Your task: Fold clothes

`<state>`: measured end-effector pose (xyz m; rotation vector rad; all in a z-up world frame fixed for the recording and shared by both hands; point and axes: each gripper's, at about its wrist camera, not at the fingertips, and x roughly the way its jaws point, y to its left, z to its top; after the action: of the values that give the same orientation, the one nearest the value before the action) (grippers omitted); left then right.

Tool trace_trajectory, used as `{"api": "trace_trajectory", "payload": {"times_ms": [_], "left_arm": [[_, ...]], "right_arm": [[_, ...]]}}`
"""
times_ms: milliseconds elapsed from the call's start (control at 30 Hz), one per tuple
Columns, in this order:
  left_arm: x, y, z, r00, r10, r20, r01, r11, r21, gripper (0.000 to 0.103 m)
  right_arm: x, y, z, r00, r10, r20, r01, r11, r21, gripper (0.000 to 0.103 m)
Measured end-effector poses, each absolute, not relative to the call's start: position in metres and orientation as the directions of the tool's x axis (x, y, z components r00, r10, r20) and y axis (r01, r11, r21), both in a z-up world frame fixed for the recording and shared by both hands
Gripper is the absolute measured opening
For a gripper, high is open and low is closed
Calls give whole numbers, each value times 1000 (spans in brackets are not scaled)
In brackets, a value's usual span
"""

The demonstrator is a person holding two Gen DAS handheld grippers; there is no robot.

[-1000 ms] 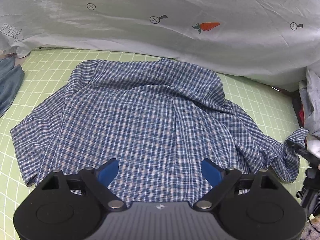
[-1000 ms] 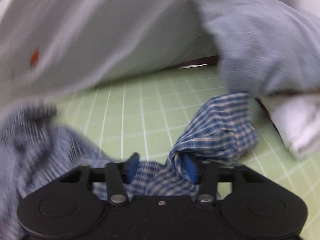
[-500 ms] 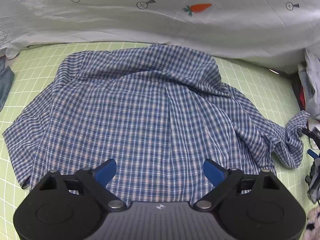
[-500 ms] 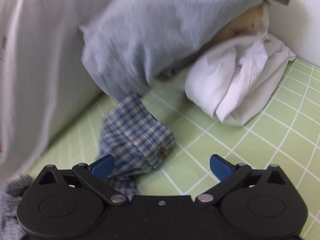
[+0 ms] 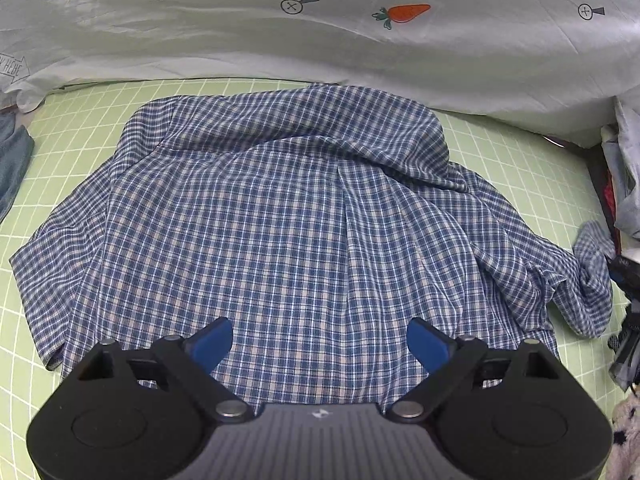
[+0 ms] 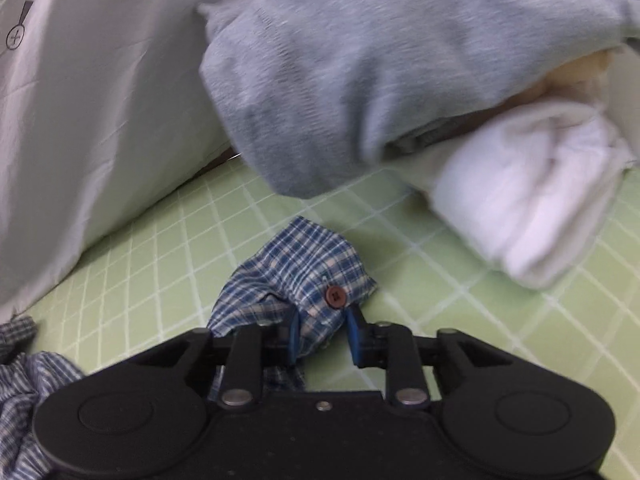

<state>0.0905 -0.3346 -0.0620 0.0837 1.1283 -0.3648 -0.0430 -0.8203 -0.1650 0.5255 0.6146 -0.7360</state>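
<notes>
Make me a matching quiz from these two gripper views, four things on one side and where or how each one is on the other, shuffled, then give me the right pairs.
Things:
1. plaid shirt
2. sleeve cuff
3. left gripper
4. white cloth bundle

States:
A. open, nothing between its pads
B. pinched by the right gripper, whose jaws have just been closing
C. spread back-up on the green grid mat
D. lying beside the grey garment

Pairs: 1-C, 2-B, 3-A, 4-D
</notes>
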Motion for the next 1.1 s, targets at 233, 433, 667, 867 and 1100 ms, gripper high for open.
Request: {"api": "trace_trajectory", "payload": {"times_ms": [233, 433, 667, 867, 1100], "left_arm": [[90, -332, -63, 380, -246, -892, 326, 938, -119, 94], [90, -327, -66, 377, -256, -890, 326, 936, -131, 94], [92, -314, -68, 389, -250, -887, 304, 943, -133, 94], [104, -295, -76, 404, -216, -889, 222, 966, -134, 94], [127, -272, -91, 408, -177, -896, 116, 983, -141, 94]], "right_arm": [[-143, -820, -140, 377, -669, -641, 887, 460, 42, 13], [-204, -821, -147, 237, -703, -670, 944, 330, -13, 12], [-197, -807, -154, 145, -694, -705, 967, 249, -46, 57], [-129, -780, -118, 298, -717, -631, 900, 431, -65, 92], [15, -733, -108, 627, -432, -648, 632, 768, 100, 93]]}}
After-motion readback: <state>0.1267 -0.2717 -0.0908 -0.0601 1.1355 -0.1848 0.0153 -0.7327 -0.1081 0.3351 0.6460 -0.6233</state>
